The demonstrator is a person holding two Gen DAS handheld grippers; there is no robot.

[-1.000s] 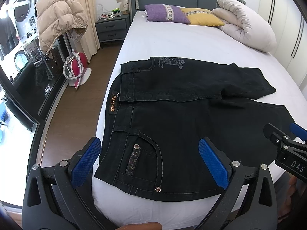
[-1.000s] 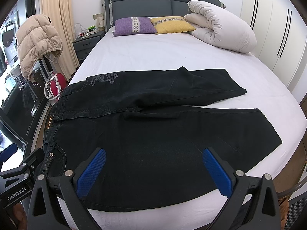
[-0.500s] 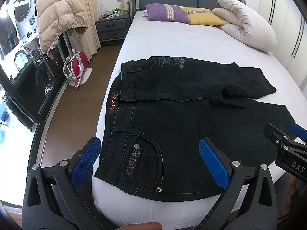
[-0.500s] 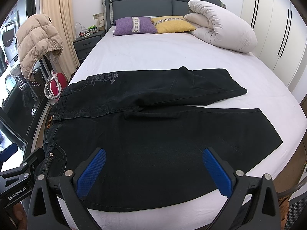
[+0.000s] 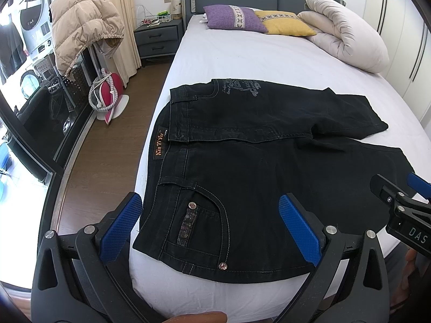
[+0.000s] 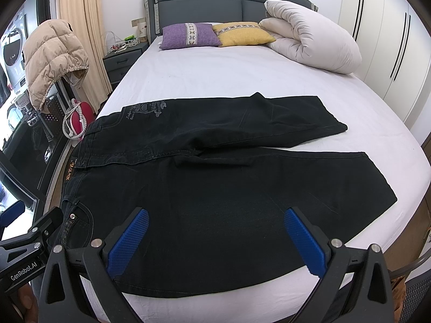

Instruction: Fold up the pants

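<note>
A pair of black pants [image 6: 229, 188] lay spread flat on the white sheet of the bed [image 6: 215, 80], close to its near edge, with the waistband toward the left side and both legs running off to the right. The far leg angled slightly away from the near one, so the two hems sat apart. The left gripper [image 5: 210, 226] hovered over the waist end, above the front pocket with its metal rivets, its blue-padded tongs spread wide and holding nothing. The right gripper [image 6: 218, 242] hovered over the near leg, its tongs likewise spread wide and empty. At the head of the bed rested a purple pillow [image 6: 190, 35] and a yellow pillow [image 6: 242, 33], with a rolled white duvet [image 6: 309, 40] beside them. On the grey nightstand [image 5: 157, 36] stood a white wire basket [image 5: 155, 17]; something green and other small items lay in it, too small to identify. A beige puffer jacket [image 5: 80, 24] hung over a stand left of the bed.
</note>
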